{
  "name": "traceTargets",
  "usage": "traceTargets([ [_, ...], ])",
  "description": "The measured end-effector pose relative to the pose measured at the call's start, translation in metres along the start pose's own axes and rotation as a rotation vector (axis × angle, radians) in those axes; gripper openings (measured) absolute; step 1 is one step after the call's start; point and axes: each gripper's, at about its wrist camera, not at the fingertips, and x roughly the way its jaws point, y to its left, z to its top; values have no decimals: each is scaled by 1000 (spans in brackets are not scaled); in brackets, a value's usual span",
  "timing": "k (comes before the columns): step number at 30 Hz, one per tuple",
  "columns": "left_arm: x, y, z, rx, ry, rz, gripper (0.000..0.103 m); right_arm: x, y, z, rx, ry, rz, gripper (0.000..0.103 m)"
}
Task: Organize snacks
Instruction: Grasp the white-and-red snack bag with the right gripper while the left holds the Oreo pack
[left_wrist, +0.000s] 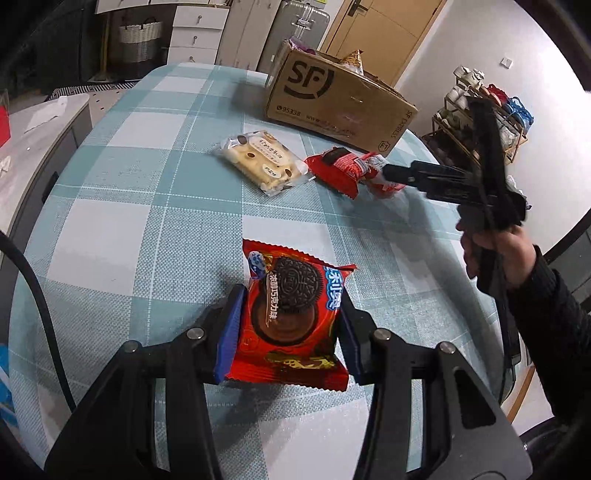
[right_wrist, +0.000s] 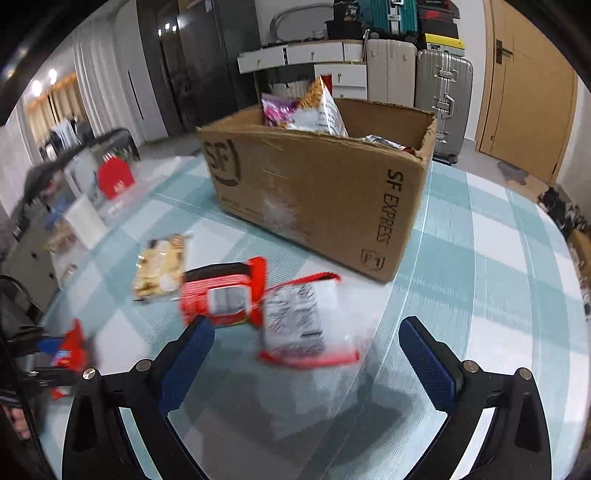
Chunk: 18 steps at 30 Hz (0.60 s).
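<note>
We count four snack packets: our left hand-held gripper (left_wrist: 290, 328) clamps a crinkly red cookie pack (left_wrist: 291, 317) above the checked table (left_wrist: 147, 229); our right hand-held gripper (right_wrist: 306, 365) gapes empty over two red packets (right_wrist: 221, 295) (right_wrist: 303, 325) lying beside a cream one (right_wrist: 160, 267); beyond, one cardboard box (right_wrist: 317, 192).

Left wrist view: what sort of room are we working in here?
Most likely a lived-in home, a dining or living area. A table under a checked tablecloth holds the cardboard box, with a shoe rack, suitcases and a wooden door around it.
</note>
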Motion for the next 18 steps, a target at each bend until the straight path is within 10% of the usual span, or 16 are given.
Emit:
traceTargets([
  [18,-4,-6,1,-2,9,3,44,27,2,0,-55,106,-36,46],
])
